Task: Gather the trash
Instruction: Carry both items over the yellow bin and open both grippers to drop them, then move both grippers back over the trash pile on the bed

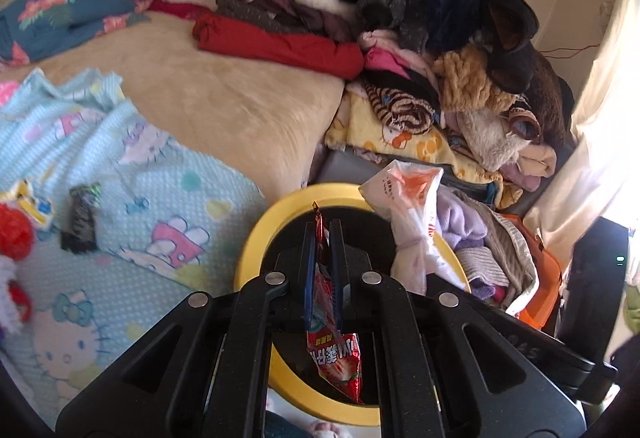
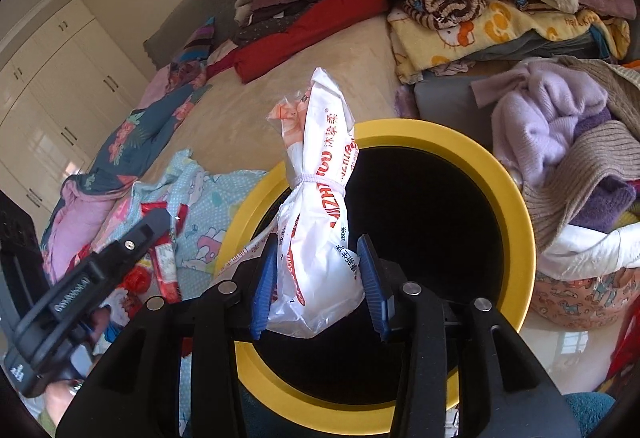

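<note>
Nearest to us, our left gripper (image 1: 323,270) has its fingers clamped on a red snack wrapper (image 1: 336,362), which hangs over the dark mouth of the yellow bin (image 1: 248,250). Our right gripper (image 2: 318,284) pinches a knotted white plastic bag (image 2: 320,198) over the same bin, near its rim on the bed side. Both pieces look ready to drop. The bag is bulky and leans toward the rim, so on release it may catch there and tip out onto the bed (image 1: 208,98). The thin wrapper may cling to a finger pad. Farther off, a dark wrapper (image 1: 82,218) lies on the blue blanket (image 1: 168,198), with a clothes pile (image 1: 420,38) along the bed's far edge.
</note>
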A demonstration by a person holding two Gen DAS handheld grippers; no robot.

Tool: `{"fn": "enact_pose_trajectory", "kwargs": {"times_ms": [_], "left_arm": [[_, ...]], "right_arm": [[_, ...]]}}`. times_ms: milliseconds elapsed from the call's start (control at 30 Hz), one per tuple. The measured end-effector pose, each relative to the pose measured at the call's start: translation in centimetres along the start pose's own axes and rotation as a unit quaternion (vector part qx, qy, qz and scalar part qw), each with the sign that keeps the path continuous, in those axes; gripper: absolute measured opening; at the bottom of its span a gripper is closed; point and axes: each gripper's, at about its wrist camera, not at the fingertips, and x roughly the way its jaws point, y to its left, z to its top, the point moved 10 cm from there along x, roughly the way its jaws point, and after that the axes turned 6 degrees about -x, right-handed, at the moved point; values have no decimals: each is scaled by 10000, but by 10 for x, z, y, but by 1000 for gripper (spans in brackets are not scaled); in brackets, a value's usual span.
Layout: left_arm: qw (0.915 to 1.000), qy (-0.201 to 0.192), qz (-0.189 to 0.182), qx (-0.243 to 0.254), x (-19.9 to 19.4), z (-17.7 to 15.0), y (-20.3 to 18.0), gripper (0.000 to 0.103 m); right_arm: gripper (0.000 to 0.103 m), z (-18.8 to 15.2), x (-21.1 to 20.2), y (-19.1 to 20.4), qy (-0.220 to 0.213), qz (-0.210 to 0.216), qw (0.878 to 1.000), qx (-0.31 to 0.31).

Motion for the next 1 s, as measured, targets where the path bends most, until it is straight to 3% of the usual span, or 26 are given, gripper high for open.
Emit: {"fn": "enact_pose_trajectory", "kwargs": {"times_ms": [200,333,433,633,800,1000], "left_arm": [[9997,112,-111,-168,14,-6,6,8],[9995,73,-240,-200,11,-6,5,43],[9993,18,-321,-192,7,-6,4,52],[9990,-287,-207,-287,-13,3,13,89],[9981,-532,113,-298,-31,9,31,92],[9960,-764,325,-342,-52,14,51,92]], "right_arm": [[48,1,-1,-11,-81,-265,9996,44],[62,13,-10,-12,-463,-421,9980,-61],[67,18,-14,-16,-648,-427,9970,59],[72,22,-16,-17,-748,-500,9959,33],[79,25,-22,1,-973,-389,9943,-204],[80,27,-25,26,-1148,-221,9918,-513]]}}
